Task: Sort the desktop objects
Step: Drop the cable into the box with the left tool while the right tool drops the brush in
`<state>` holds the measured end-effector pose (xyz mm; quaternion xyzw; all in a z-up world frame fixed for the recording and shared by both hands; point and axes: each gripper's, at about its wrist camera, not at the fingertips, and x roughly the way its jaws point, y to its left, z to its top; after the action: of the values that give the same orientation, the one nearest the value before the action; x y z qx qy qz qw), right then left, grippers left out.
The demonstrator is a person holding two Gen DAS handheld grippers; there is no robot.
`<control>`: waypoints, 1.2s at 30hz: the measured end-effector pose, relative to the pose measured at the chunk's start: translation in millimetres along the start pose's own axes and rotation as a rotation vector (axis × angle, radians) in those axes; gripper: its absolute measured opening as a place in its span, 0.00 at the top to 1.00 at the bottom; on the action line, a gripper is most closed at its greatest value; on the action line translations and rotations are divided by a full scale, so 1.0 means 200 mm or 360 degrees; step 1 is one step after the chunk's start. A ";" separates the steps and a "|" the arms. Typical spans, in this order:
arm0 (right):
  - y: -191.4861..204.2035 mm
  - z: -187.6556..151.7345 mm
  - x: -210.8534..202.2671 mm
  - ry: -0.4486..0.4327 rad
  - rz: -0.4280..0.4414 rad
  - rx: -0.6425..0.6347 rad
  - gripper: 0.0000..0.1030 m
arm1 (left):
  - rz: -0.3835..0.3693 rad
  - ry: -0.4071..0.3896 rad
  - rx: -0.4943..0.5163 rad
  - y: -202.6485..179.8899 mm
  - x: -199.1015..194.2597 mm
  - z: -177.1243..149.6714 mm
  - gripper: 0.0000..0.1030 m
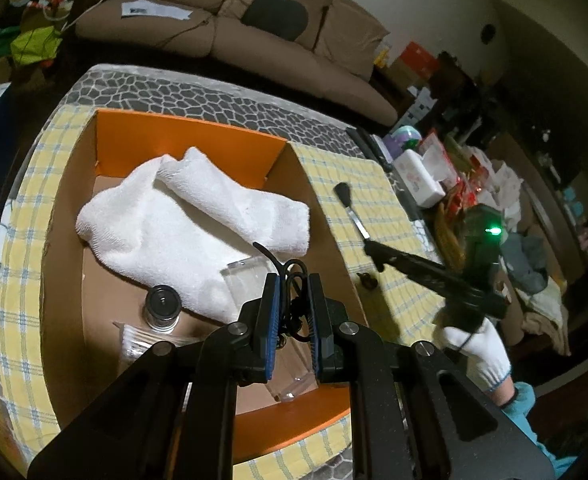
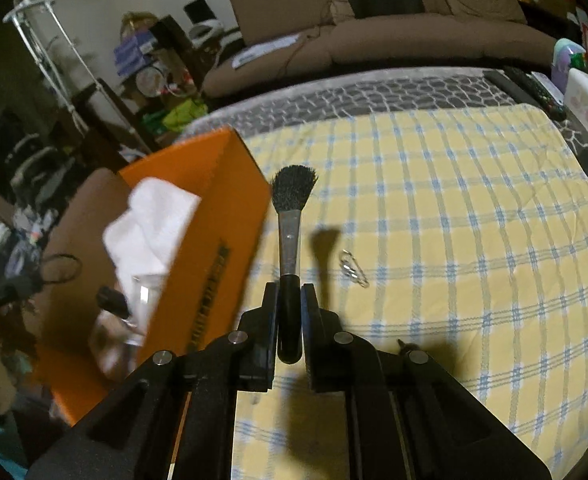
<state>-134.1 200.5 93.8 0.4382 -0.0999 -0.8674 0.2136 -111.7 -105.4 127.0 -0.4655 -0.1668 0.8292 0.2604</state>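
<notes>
My left gripper (image 1: 293,280) is shut on a black cord (image 1: 290,276) and holds it over the open orange box (image 1: 182,132). In the box lie a white towel (image 1: 182,220), a clear plastic case (image 1: 250,280), a small black-capped jar (image 1: 162,306) and a plastic packet (image 1: 134,344). My right gripper (image 2: 290,292) is shut on the black handle of a makeup brush (image 2: 292,216), held above the yellow checked cloth (image 2: 454,240), just right of the orange box (image 2: 214,216). The brush also shows in the left wrist view (image 1: 348,208).
A small metal clip (image 2: 352,268) lies on the cloth to the right of the brush. A small dark object (image 1: 368,280) lies on the cloth by the box. A white container (image 1: 418,178) and clutter stand at the table's right edge. A brown sofa (image 1: 254,20) is behind.
</notes>
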 end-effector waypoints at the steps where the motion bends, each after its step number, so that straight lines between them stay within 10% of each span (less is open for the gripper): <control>1: 0.03 0.01 -0.02 -0.0015 0.0024 -0.0007 0.90 | 0.0000 0.0006 -0.0017 0.01 0.00 0.00 0.88; 11: 0.40 0.03 -0.04 0.0026 0.0194 -0.0203 0.90 | 0.0126 0.0129 -0.0137 0.18 0.13 -0.05 0.88; 26: 0.75 -0.10 0.28 0.0293 0.0094 -0.0494 0.88 | 0.0263 0.0292 -0.0176 0.29 0.25 -0.14 0.85; 36: 0.68 -0.03 0.22 0.0200 0.0111 -0.0384 0.71 | 0.0222 0.0219 -0.0269 0.31 0.17 -0.11 0.40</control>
<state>-113.6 59.1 108.8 0.4589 0.0035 -0.8361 0.3006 -125.1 -134.9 59.6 -0.5519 -0.1851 0.7945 0.1729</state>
